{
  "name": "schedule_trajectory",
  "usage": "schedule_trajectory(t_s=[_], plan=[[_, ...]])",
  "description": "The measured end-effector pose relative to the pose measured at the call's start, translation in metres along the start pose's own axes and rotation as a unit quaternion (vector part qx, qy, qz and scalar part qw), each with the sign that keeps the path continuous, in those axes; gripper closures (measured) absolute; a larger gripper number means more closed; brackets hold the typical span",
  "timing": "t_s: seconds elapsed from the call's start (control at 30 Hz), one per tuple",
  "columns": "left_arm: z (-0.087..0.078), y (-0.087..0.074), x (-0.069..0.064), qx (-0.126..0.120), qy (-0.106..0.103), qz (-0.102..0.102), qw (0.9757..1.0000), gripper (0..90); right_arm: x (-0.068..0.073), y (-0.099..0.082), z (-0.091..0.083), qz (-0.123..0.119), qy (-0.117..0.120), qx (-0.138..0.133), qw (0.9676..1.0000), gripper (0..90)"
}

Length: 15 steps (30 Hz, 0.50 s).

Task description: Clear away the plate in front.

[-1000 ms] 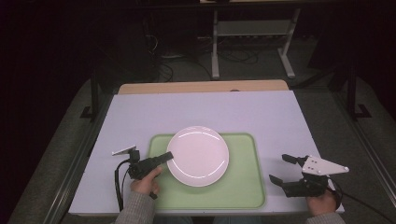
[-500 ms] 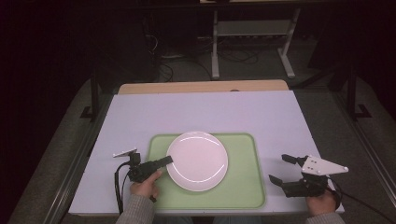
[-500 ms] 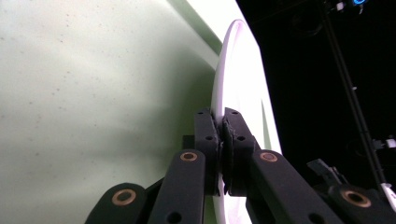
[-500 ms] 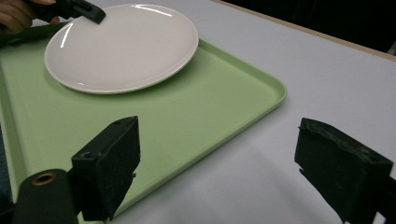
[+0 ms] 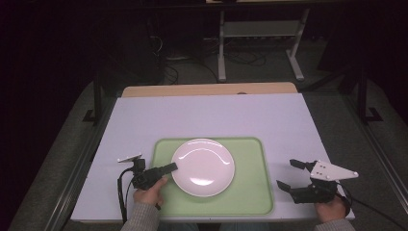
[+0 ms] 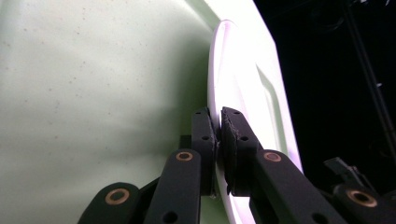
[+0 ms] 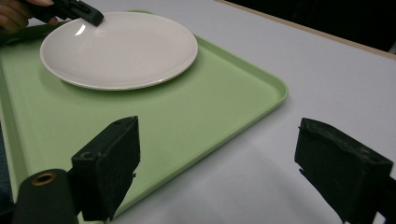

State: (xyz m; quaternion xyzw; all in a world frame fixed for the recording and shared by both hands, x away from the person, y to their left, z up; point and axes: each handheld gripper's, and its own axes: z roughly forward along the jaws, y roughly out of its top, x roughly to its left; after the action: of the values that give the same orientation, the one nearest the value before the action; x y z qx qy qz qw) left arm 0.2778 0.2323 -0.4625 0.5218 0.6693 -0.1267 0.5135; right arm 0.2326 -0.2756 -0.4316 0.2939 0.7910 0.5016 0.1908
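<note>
A round white plate [image 5: 204, 166] lies on the pale green tray [image 5: 250, 192] near the table's front. My left gripper [image 5: 172, 167] reaches in from the left and is shut on the plate's left rim. In the left gripper view the pads [image 6: 205, 133] pinch the thin rim of the plate [image 6: 233, 84] over the tray [image 6: 93, 93]; the jaws have just been easing open a little with the rim still between them. My right gripper [image 5: 287, 173] stands open and holds nothing, just past the tray's right edge. Its own view shows the plate [image 7: 121, 46], the tray [image 7: 210, 102] and the left gripper [image 7: 88, 16].
The tray sits on a white tabletop [image 5: 211, 115] with a wooden strip [image 5: 207, 89] along the far edge. Beyond the table a metal stand [image 5: 260, 43] and cables stand on the dark floor. Both hands rest at the table's front edge.
The plate, held by the left gripper, has come down and slightly toward me, from overlapping the tray's far rim to lying within the tray. The right gripper has stayed put.
</note>
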Motion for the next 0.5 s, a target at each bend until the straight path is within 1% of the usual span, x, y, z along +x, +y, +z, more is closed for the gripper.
schedule_trajectory(t_s=[0.03, 0.1, 0.13, 0.2, 0.27, 0.4, 0.5], plan=[[0.0001, -0.0006, -0.0006, 0.001, 0.006, 0.005, 1.0000, 83.6, 0.0000, 0.0000, 0.0001, 0.000, 0.000, 0.000, 1.0000, 13.4], [0.0007, -0.0022, -0.0015, 0.006, 0.011, 0.007, 0.9999, 82.6, 0.0000, 0.0001, 0.0004, 0.000, 0.000, 0.001, 1.0000, 13.4], [0.0009, -0.0028, -0.0017, 0.007, 0.013, 0.011, 0.9998, 81.7, 0.0000, 0.0001, 0.0005, 0.000, 0.000, 0.001, 1.0000, 13.4], [0.0011, -0.0044, -0.0024, 0.007, 0.012, 0.007, 0.9999, 80.2, 0.0003, 0.0003, 0.0007, -0.001, 0.000, 0.001, 1.0000, 13.4], [0.0008, -0.0047, -0.0032, 0.009, 0.015, 0.013, 0.9998, 79.8, 0.0005, 0.0004, 0.0007, -0.001, 0.001, 0.001, 1.0000, 13.4], [-0.0004, -0.0056, -0.0045, 0.010, 0.019, 0.016, 0.9996, 79.0, 0.0003, 0.0003, 0.0005, -0.001, 0.001, -0.001, 1.0000, 13.4], [-0.0014, -0.0067, -0.0050, 0.013, 0.022, 0.024, 0.9994, 78.8, 0.0002, 0.0004, 0.0004, -0.001, 0.001, -0.001, 1.0000, 13.4]])
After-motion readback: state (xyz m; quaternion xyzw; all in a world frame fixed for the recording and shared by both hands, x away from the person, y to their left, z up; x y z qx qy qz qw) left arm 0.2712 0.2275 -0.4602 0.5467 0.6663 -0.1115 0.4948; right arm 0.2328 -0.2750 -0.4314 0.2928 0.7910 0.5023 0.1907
